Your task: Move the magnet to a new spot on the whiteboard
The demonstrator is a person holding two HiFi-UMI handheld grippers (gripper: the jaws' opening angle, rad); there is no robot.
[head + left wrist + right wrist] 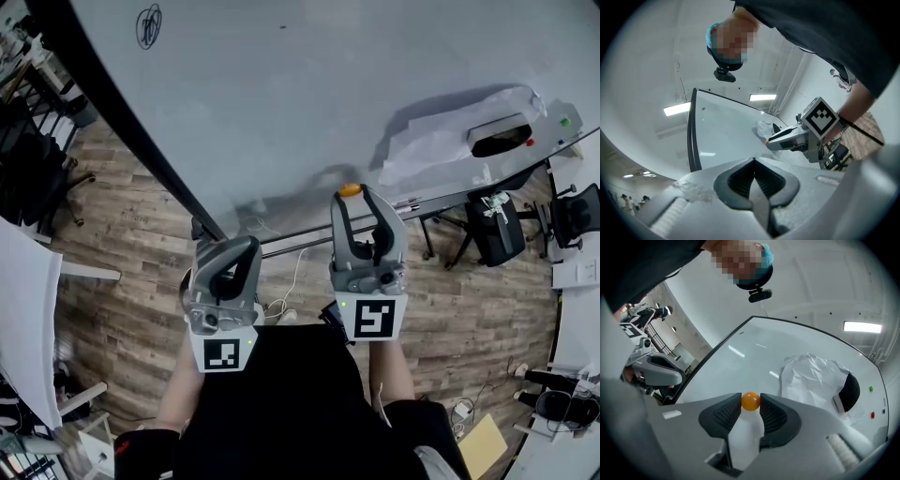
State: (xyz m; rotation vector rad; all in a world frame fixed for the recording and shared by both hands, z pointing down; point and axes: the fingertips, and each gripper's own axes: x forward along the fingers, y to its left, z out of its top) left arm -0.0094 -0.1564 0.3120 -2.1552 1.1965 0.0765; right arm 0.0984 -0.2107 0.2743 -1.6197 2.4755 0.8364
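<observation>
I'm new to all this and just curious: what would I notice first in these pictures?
The small orange magnet, pinched between the jaws of the right hand-held gripper at the big whiteboard. To its right a crumpled white sheet lies on the board, and a dark scribble sits near its upper left corner.

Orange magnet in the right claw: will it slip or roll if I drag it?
The small round orange magnet looks smooth and glossy, and the right claw pinches it only at its tips, so it may squirt out. It seems tiny, so probably light. Being rounded, it could roll on the glossy white whiteboard if released.
</observation>
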